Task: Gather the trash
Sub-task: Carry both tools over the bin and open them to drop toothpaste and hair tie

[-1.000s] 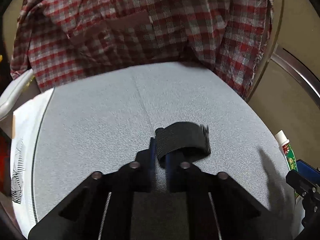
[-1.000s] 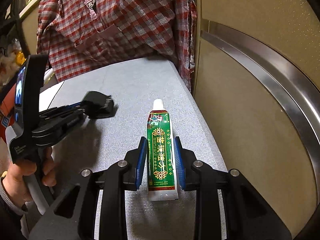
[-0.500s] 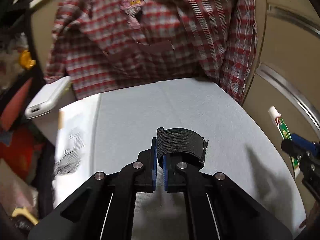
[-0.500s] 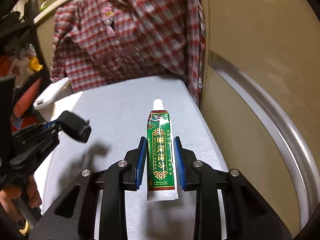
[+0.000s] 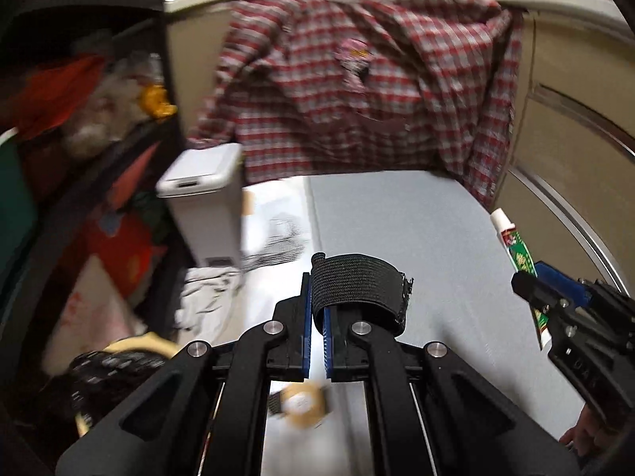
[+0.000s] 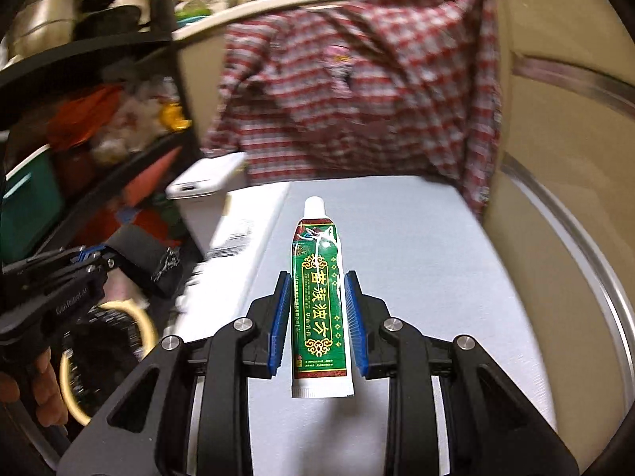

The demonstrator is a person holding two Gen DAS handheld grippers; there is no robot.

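Observation:
My left gripper [image 5: 315, 305] is shut on a black elastic band [image 5: 357, 285] and holds it in the air above the left edge of the grey table [image 5: 397, 214]. It also shows in the right wrist view [image 6: 107, 261], with the band [image 6: 145, 254] at its tip. My right gripper [image 6: 317, 301] is shut on a green and white tube [image 6: 319, 301] and holds it lifted above the table [image 6: 397, 238]. The tube also shows in the left wrist view [image 5: 520, 254].
A red plaid shirt [image 5: 357, 87] hangs at the table's far end. A white lidded bin [image 5: 206, 198] stands left of the table, beside a cluttered shelf [image 5: 79, 119]. A black bag with a yellow rim [image 6: 107, 353] lies low at the left. A beige wall [image 6: 555, 158] bounds the right.
Both grippers have lifted with their loads and swung left. The band has gone from the table's middle to its left edge, and the bin, shelf and bag have come into view.

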